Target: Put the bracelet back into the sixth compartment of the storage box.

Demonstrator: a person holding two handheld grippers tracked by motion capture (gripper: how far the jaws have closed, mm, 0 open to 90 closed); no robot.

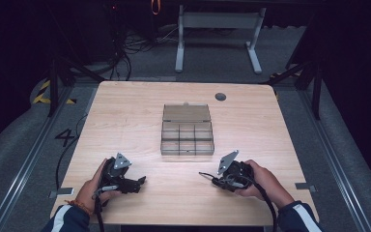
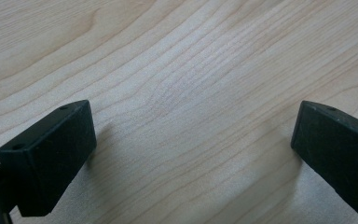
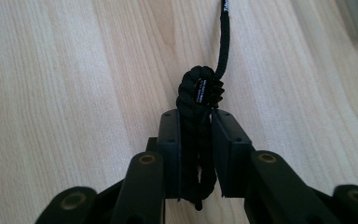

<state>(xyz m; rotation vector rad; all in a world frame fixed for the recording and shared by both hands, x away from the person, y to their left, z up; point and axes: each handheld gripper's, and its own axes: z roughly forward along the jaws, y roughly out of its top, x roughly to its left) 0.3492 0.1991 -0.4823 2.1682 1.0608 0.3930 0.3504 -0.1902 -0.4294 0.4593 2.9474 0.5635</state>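
The compartment box [image 1: 187, 137] sat near the middle of the counter [image 1: 125, 111], its lid [image 1: 186, 113] laid open on the far side. A round grommet [image 1: 220, 96] lay in the counter beyond the box, to the right. The left gripper [image 1: 141, 180] rested on the near left part of the counter, the right gripper [image 1: 213, 181] on the near right, both nearer the person than the box and well apart from each other. A coiled cord [image 3: 196, 135] sat between the right gripper's jaws, one strand [image 3: 223, 42] running away over the counter. Beyond the counter, a table frame [image 1: 217, 34] stood on the floor, with cables [image 1: 125, 48] to its left.
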